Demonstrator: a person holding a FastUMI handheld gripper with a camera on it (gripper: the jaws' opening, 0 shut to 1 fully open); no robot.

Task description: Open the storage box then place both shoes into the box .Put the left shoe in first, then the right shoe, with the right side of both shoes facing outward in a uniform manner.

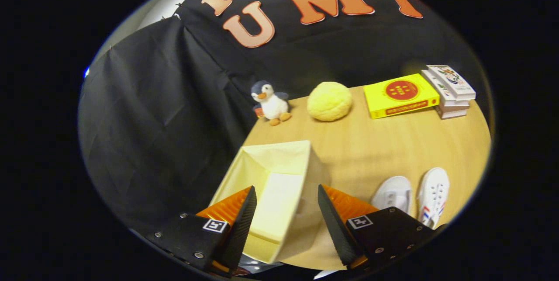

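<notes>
Claw (286,193) spread wide, gripping nothing, above the open cream storage box (273,171) on the bench (393,141); two white shoes (415,196) at its 3 o'clock.

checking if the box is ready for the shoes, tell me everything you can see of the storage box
The storage box is a pale cream, fabric-looking bin, rectangular, standing upright on the wooden table near its edge by the black cloth. It has no lid on and shows a bare inside with a lighter floor. The open tongs straddle it without touching, one finger before each side wall. The two white shoes lie apart from it.
</notes>
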